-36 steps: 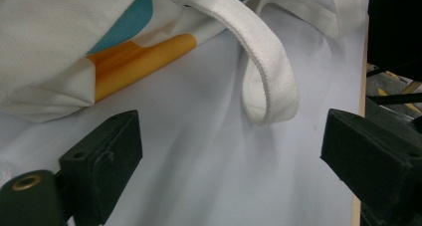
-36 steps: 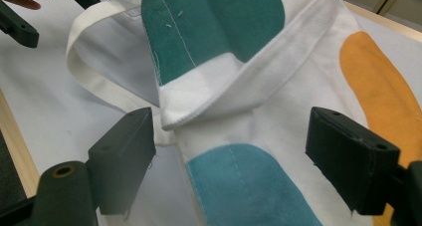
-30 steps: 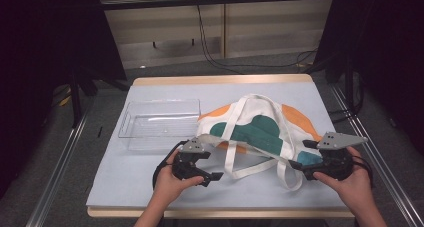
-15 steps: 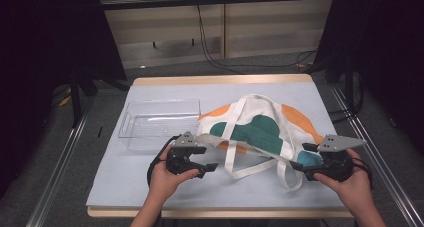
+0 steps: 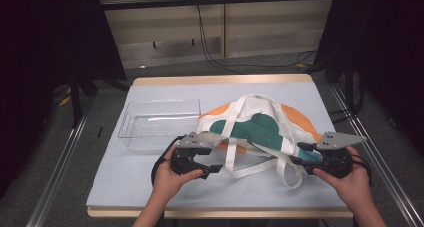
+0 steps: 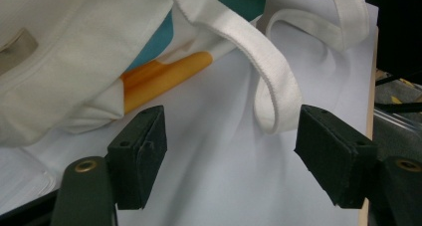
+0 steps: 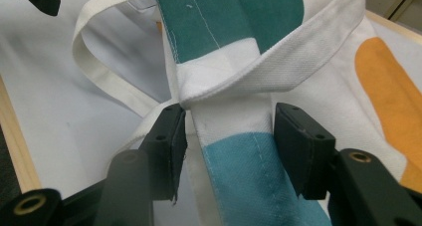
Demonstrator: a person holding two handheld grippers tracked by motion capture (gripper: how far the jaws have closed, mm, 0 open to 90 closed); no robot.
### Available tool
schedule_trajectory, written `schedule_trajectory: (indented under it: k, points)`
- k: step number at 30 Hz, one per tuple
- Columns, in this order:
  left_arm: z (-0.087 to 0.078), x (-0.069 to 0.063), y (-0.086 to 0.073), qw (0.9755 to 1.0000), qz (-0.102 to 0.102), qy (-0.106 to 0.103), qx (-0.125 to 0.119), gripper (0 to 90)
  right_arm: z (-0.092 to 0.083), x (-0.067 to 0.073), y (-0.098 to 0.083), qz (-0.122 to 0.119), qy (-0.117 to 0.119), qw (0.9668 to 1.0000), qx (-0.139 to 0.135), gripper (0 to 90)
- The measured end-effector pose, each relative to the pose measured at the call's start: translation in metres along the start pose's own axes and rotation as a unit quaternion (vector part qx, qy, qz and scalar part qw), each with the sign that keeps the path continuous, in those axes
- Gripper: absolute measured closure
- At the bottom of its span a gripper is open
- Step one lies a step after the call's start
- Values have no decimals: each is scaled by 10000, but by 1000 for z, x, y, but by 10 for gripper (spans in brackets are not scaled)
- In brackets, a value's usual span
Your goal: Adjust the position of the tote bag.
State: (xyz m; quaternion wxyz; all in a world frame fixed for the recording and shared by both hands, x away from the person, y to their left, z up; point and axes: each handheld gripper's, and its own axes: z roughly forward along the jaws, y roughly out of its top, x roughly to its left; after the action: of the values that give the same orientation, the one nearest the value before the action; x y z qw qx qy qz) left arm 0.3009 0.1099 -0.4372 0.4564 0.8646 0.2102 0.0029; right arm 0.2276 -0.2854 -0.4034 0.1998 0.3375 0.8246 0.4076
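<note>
White canvas tote bag (image 5: pixel 260 129) between my two grippers.
My right gripper (image 7: pixel 226 146) has been closing around its near-right edge, not yet clamped; my left gripper (image 6: pixel 231 156) stands apart, empty.

The left gripper (image 6: pixel 231 151) has its 2 jaws spread over bare white table cover (image 6: pixel 219 186); a tote bag (image 6: pixel 74 52) fills the upper left; its strap loop (image 6: pixel 271 96) hangs centre right.

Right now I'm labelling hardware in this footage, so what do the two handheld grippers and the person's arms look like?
Both the left gripper and the right gripper are black, each topped by a grey three-cornered plate. In the gripper views the jaws are dark arms with brass-coloured rivets, ending in blocky black pads. A black cable loops from the left gripper's rear. The forearms are bare, with no sleeves in view.
</note>
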Motion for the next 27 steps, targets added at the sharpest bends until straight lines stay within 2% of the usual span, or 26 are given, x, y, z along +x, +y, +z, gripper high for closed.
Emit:
schedule_trajectory:
  k: [3, 7, 9, 16, 17, 21, 22, 25, 27]
  points:
    - [2, -2, 2, 10000, -29, -52, -58, 274, -1, 0, 2, -22, 18, 10000, 17, 505]
    - [7, -6, 5, 9999, 32, -123, -10, 293, -3, 0, 6, -39, 25, 10000, -35, 531]
    - [12, -10, 8, 9995, 85, -290, 7, 321, -4, -1, 7, 14, 22, 10000, -62, 541]
    - [21, -15, 14, 9994, 188, -259, 106, 347, -8, -4, 13, 29, 31, 9999, -117, 554]
    - [21, -15, 15, 9995, 189, -245, 99, 383, -9, -5, 15, 27, 38, 9999, -130, 556]
    - [21, -14, 17, 9995, 224, -223, -25, 429, -10, -7, 16, 70, 36, 9998, -167, 561]
    - [19, -15, 19, 9995, 275, -153, 7, 493, -11, -8, 17, 68, 11, 9998, -174, 610]
    - [20, -15, 20, 9995, 246, -182, -32, 516, -13, -9, 19, 86, -7, 9998, -204, 609]
    - [20, -15, 21, 9995, 277, -149, 43, 551, -14, -11, 20, 121, -11, 9997, -230, 613]
